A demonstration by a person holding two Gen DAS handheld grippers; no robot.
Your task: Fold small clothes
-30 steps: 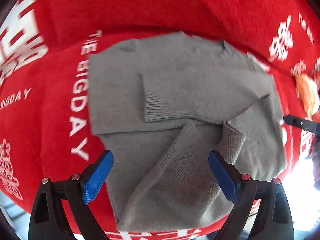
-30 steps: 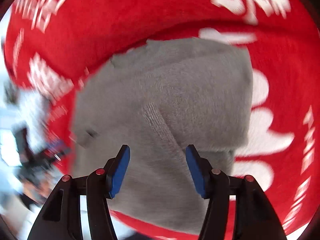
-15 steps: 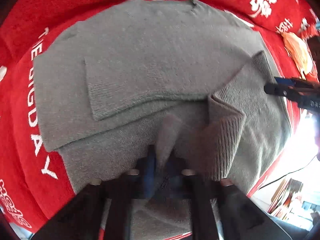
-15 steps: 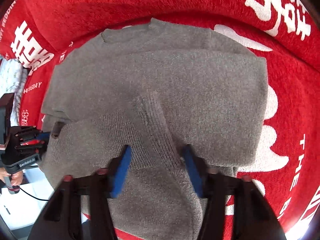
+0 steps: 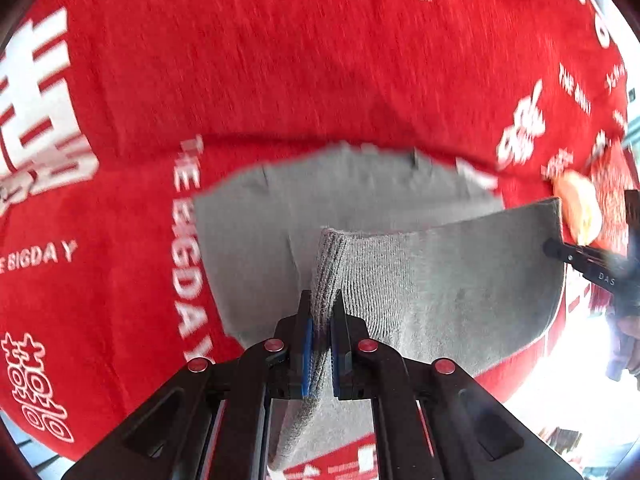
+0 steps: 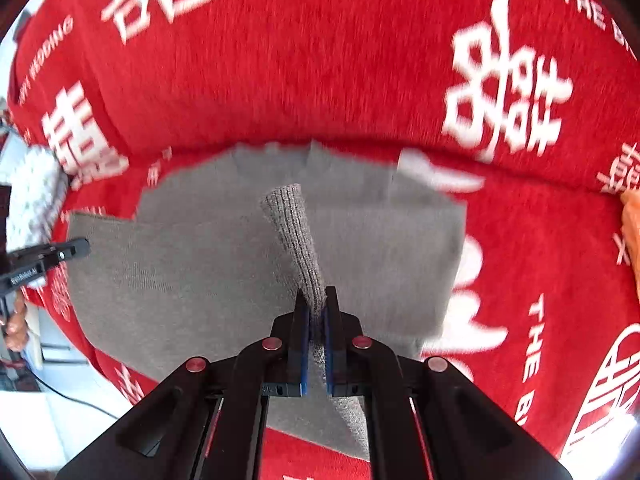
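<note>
Both the left tongs [image 5: 319, 344] and right tongs [image 6: 316, 340] pinch the ribbed hem of the grey sweater [image 5: 440, 280], lifted off the red blanket [image 5: 280, 60]; the collar lies straight ahead, toward the blanket's far edge.

Left gripper [image 5: 319, 344]: black frame, blue pads, red-capped screws. Right gripper [image 6: 316, 340]: identical; white lettering on its frame at 3 o'clock, left view.

Two close wrist views, shared sweater [image 5: 440, 280]
</note>
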